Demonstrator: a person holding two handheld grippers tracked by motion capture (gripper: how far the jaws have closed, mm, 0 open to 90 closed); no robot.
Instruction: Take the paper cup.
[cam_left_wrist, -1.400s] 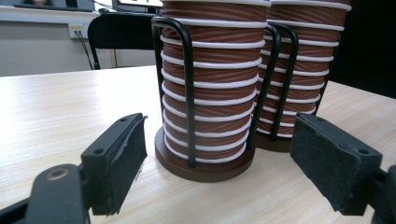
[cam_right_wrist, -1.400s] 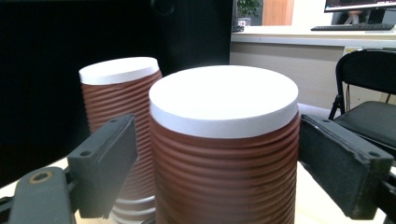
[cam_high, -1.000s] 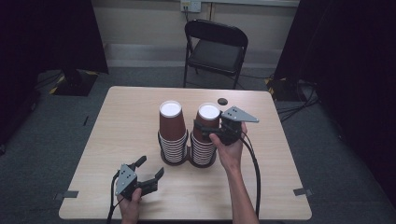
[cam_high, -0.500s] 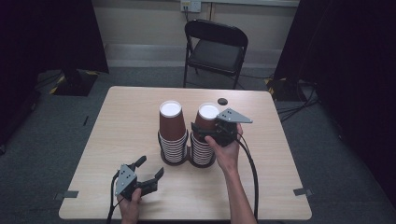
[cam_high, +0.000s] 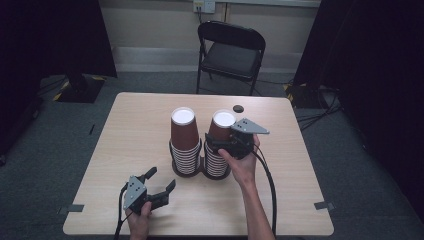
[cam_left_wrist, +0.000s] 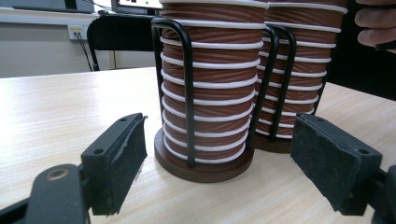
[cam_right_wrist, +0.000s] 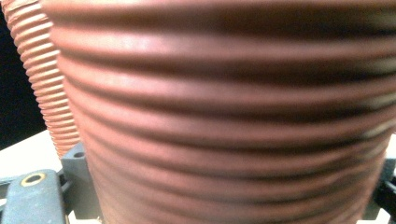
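Wooden table (cam_high: 125, 135): right gripper (cam_high: 220, 144) hugging top cup (cam_high: 221, 127), pinch unclear; left gripper (cam_high: 159, 186) spread at seven o'clock; nothing lifted.

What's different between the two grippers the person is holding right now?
The left gripper rests low near the table's front edge, jaws wide open with nothing between them. The right gripper is raised, its jaws around the top cup of the right cup stack. Both are black with a trailing cable.

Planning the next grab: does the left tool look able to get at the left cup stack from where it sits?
Probably yes: the left tool is open, facing the left cup stack, with bare table between.
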